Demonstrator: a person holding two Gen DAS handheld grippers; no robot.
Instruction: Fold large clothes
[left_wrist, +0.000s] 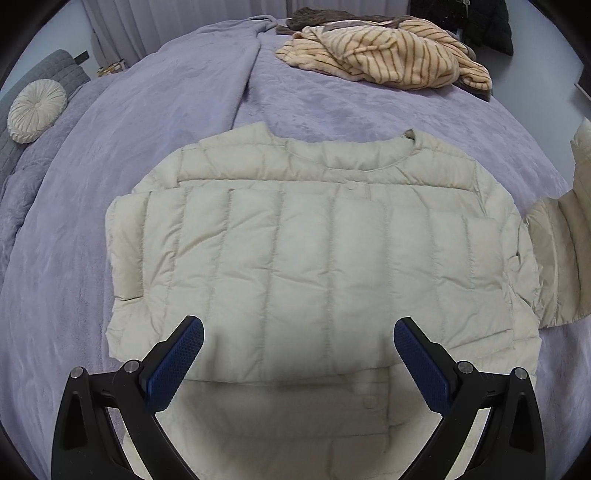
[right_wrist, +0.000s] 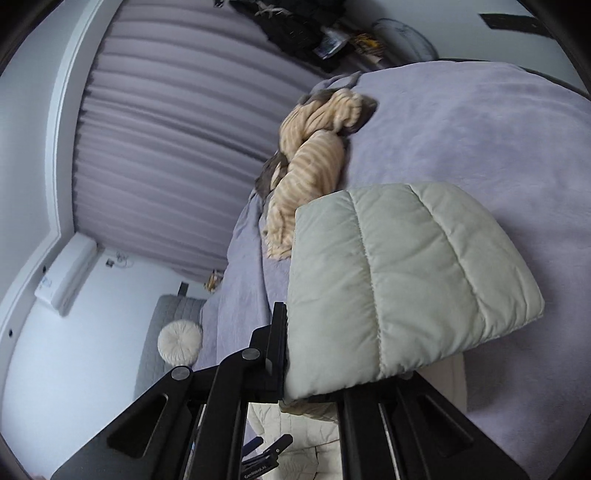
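A cream quilted puffer jacket lies flat on the purple bedspread, collar away from me, its left sleeve folded across the chest. My left gripper hovers open and empty over the jacket's lower hem. The jacket's right sleeve is lifted off the bed at the right edge. In the right wrist view my right gripper is shut on that sleeve's cuff end, which covers one finger and stands up in front of the camera.
A striped beige and brown pile of clothes lies at the far side of the bed and also shows in the right wrist view. A round white cushion rests against a grey headboard at left. Curtains hang behind.
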